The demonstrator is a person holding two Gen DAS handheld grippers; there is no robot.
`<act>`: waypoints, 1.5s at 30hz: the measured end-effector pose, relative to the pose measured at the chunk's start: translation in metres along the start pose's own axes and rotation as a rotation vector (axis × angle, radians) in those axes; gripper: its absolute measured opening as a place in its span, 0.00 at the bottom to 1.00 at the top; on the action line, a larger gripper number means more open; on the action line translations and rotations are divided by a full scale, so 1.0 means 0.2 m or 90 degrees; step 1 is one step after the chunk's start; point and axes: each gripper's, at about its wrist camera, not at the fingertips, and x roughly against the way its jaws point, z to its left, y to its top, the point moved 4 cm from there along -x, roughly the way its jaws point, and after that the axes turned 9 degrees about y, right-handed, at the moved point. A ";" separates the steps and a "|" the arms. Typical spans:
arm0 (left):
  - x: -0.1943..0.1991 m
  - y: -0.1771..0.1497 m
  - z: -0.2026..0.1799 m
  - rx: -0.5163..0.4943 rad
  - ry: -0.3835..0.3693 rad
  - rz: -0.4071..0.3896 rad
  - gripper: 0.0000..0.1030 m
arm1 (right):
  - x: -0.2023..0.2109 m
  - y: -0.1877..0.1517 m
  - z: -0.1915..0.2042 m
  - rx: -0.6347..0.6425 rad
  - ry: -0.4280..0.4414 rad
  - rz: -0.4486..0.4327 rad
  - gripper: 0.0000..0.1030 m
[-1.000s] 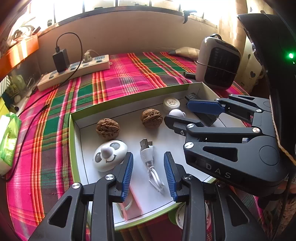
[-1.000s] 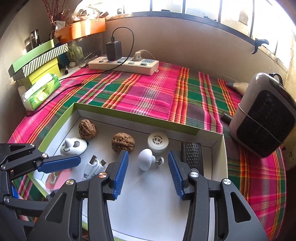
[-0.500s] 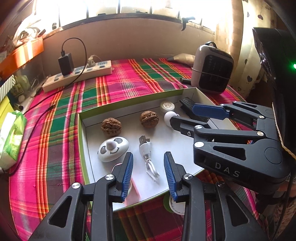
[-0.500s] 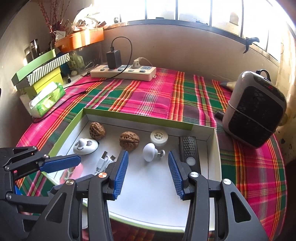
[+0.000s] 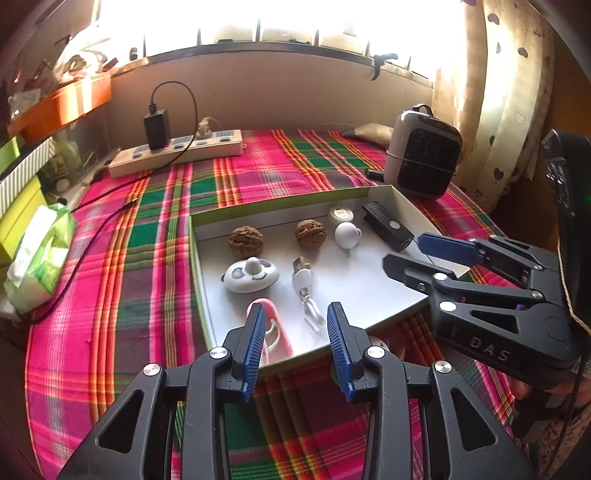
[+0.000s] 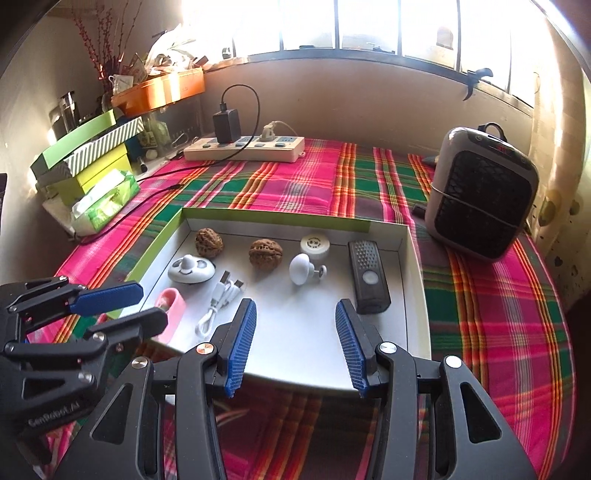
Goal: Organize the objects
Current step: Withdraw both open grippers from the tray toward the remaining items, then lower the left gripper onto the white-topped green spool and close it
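The pink object (image 5: 275, 330) in the box's near corner is partly hidden behind the left gripper (image 5: 296, 347) in the left wrist view, and behind that gripper's finger (image 6: 125, 325) in the right wrist view, so its kind cannot be told; a white round thing (image 5: 375, 341) below the box's near wall (image 5: 314, 356) shows only as a sliver; print on the white disc (image 6: 314, 245) is too small to read; the window (image 5: 258, 22) is blown out to white glare.

Plaid cloth (image 6: 369, 192) over the surface, power strip (image 6: 245, 147) with black charger (image 6: 226, 126), small heater (image 6: 480, 192), tissue pack (image 6: 105, 201), stacked boxes (image 6: 88, 147), heart-print curtain (image 5: 491, 110)
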 end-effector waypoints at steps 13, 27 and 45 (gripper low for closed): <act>0.09 -0.12 0.07 0.022 0.016 -0.004 0.32 | 0.12 -0.17 0.09 0.003 0.012 0.001 0.45; 0.13 -0.19 0.11 0.035 0.011 -0.005 0.32 | 0.08 -0.30 0.24 0.013 0.053 0.039 0.46; 0.13 -0.22 0.09 0.035 -0.009 0.003 0.32 | 0.00 -0.33 0.22 -0.017 0.000 0.075 0.47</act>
